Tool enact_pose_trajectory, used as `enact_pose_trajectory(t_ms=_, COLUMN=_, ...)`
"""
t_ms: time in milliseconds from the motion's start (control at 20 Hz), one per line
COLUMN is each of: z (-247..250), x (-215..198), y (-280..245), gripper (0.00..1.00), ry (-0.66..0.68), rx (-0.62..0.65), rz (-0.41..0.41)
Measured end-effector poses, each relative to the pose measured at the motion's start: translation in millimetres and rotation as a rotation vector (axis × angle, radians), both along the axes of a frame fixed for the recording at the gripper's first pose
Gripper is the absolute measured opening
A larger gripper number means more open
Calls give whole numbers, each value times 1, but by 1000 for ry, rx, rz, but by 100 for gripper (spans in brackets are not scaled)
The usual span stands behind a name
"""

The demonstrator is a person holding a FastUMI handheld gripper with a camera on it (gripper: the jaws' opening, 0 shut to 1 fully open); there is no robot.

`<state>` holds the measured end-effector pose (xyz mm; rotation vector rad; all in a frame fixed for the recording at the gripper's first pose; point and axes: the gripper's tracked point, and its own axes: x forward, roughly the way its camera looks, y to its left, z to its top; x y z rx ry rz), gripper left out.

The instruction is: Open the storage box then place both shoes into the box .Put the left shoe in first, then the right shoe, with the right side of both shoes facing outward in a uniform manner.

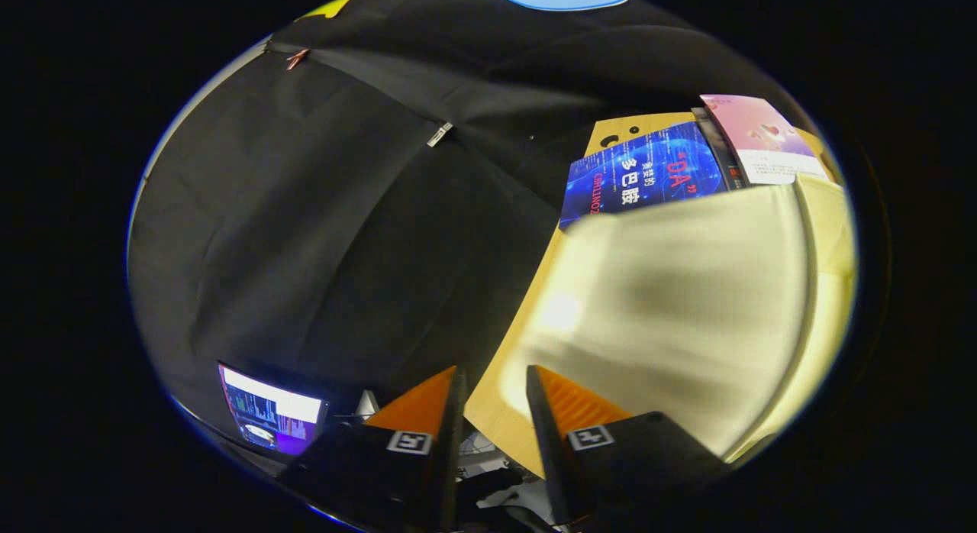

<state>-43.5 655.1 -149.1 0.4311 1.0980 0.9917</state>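
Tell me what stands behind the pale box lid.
Behind the pale lid, a blue book and a pink one lean against a wooden panel. Their lower parts are covered by the lid. The tongs are open, just short of the lid's edge.

Matt black cloth wall – smooth wooden board, glossy printed books, ribbed fingers.

Gripper – two tapering, ribbed fingers; a square black-and-white marker on each base.

black cloth wall behind, a lit screen low down, books on a wooden shelf.
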Motion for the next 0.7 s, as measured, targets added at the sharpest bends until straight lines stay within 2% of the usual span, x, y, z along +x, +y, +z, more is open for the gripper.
enact_pose_trajectory(t_ms=150, z=13, x=8, y=-29, gripper=98, ry=-121, rx=-19, rz=-16)
enact_pose_trajectory(t_ms=450, z=69, x=44, y=-118, gripper=98, ry=-361, rx=8, rz=-163)
enact_pose_trajectory(t_ms=700, z=83, x=70, y=-227, gripper=98, ry=-566, rx=-85, rz=-294)
